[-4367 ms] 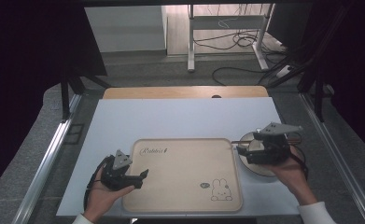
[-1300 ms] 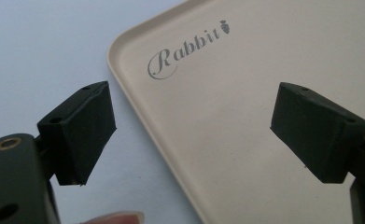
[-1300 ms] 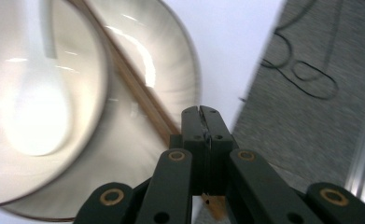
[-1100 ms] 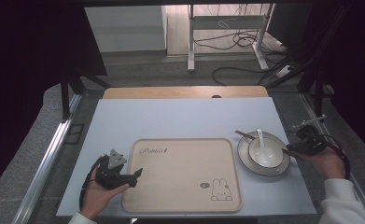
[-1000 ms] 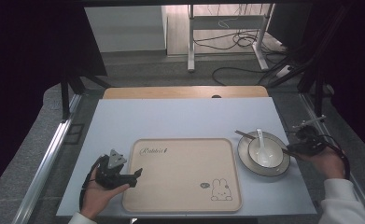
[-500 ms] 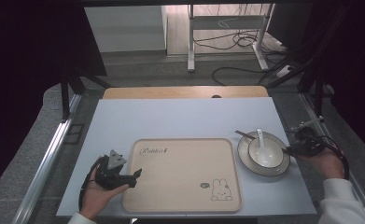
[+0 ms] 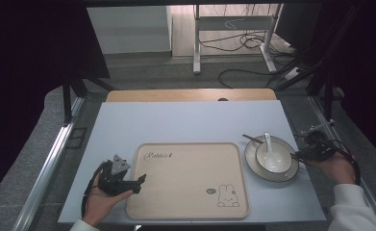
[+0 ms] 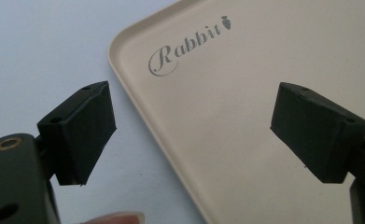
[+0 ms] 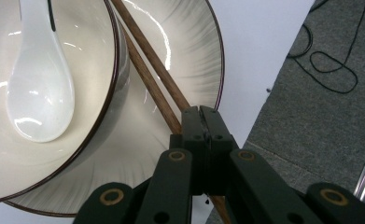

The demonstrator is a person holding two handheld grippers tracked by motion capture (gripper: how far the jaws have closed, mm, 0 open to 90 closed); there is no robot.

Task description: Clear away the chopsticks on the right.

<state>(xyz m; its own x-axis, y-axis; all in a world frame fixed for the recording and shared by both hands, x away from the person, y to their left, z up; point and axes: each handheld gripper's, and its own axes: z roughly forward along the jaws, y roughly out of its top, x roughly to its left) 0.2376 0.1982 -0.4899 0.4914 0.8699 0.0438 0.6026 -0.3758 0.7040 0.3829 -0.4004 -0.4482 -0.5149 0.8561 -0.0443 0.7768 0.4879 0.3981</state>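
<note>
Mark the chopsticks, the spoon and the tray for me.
chopsticks (image 9: 147, 70), right gripper view, mid-length of the wooden sticks lying across the plate.
spoon (image 9: 40, 100), right gripper view, its white scoop inside the bowl.
tray (image 7: 185, 180), high view, bare middle of its beige surface.

1. One beige tray (image 7: 188, 178) with a rabbit print.
2. One plate (image 7: 287, 172).
3. One bowl (image 7: 273, 159) on the plate.
4. One white spoon (image 7: 268, 142) in the bowl.
5. Two wooden chopsticks (image 9: 152, 70) across the plate.
6. Two hand-held grippers: left gripper (image 7: 138, 183), right gripper (image 7: 305, 155).
</note>
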